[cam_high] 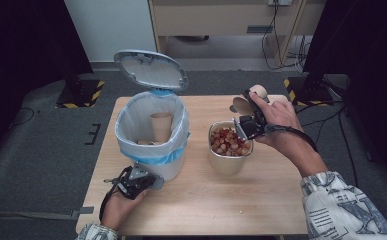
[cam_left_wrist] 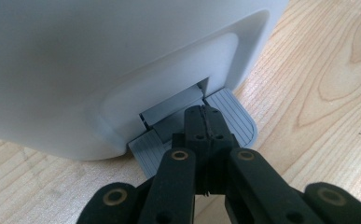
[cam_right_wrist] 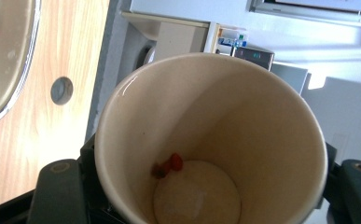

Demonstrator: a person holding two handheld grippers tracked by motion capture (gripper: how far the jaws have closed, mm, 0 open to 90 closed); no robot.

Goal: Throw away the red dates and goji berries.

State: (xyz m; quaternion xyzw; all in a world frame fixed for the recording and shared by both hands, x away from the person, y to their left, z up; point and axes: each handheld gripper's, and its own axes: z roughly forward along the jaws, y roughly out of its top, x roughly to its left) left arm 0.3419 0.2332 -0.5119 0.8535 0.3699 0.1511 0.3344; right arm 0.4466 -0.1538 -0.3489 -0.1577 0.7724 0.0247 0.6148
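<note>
Left gripper (cam_left_wrist: 205,121): jaws shut together, nothing between them, tips resting on the grey pedal (cam_left_wrist: 229,119) at the foot of the white bin (cam_high: 151,132). Bin stands near the table's (cam_high: 261,205) left edge, toward the front; lid (cam_high: 151,68) raised, liner over the rim, one cup (cam_high: 161,126) upright inside, possibly another lying beneath it, though that spot is dim. Right gripper (cam_high: 248,112): jaws clamped on a paper cup (cam_right_wrist: 211,140), tipped on its side, a few red bits at its bottom. It is held above the far side of the metal bowl (cam_high: 229,145) of red and tan pieces, mid-table, just right of the bin.
</note>
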